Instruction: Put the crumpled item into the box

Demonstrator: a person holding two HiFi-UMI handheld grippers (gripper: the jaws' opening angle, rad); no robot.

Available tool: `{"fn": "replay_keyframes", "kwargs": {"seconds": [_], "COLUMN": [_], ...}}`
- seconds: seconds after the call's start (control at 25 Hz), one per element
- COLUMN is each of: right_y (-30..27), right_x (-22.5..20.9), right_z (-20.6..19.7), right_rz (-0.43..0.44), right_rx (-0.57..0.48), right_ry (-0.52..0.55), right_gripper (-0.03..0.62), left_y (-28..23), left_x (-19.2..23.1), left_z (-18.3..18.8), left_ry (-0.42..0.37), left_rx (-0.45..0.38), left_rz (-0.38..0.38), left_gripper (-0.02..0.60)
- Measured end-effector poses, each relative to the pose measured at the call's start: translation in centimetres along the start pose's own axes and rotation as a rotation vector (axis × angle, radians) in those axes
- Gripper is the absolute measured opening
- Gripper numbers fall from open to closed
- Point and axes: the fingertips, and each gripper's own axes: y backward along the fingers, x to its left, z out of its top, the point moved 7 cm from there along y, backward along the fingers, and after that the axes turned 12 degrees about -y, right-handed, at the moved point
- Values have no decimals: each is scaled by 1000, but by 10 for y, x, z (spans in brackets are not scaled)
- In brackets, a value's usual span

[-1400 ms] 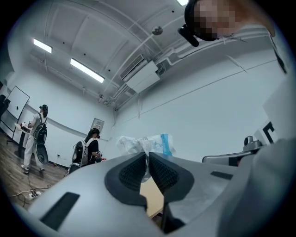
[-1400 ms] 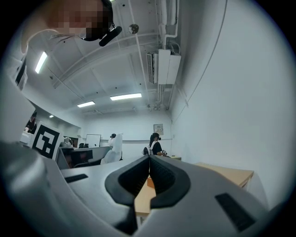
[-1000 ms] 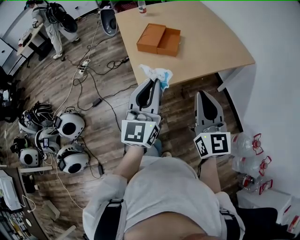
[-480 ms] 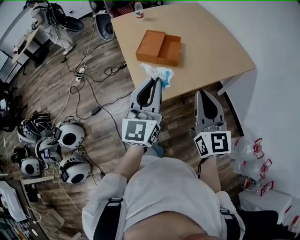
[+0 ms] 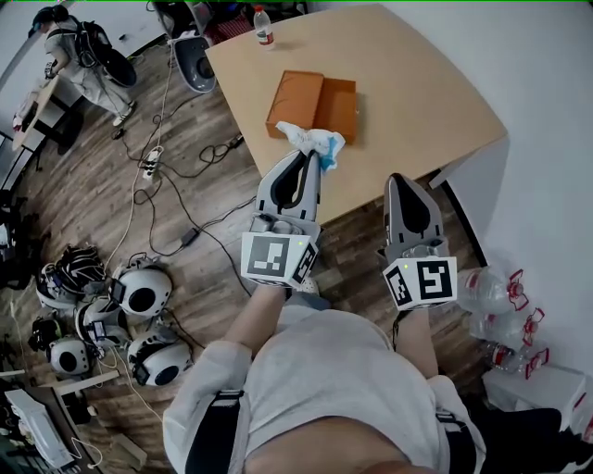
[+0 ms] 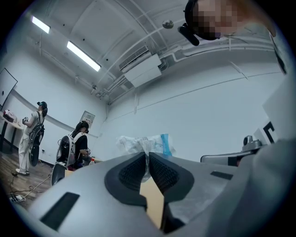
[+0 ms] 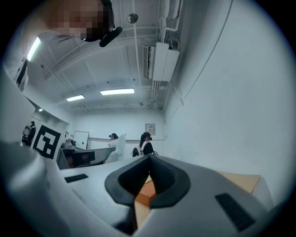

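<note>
Bare tabletop [image 5: 417, 83] rings the open box [image 5: 296, 93] (bottle [image 5: 264, 28] well apart).

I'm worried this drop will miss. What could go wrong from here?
The left gripper pinches only a thin edge of the crumpled wrapper, so it might slip out early. The crumpled wrapper shows at the near rim of the orange box, not over its middle; let go now, it could land on the table.
</note>
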Motion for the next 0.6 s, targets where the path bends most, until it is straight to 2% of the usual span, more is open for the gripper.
{"fn": "replay_keyframes", "kwargs": {"seconds": [0.6], "right_y": [-52], "right_x": [12], "right_z": [-15], "right_rz": [-82], "right_rx": [-20], "right_ry": [10], "right_gripper": [9], "left_y": [-38], "left_x": [55], "left_z": [-22], "left_ry": [30], "left_rx": [-20], "left_rz": [-69], "left_gripper": [28]}}
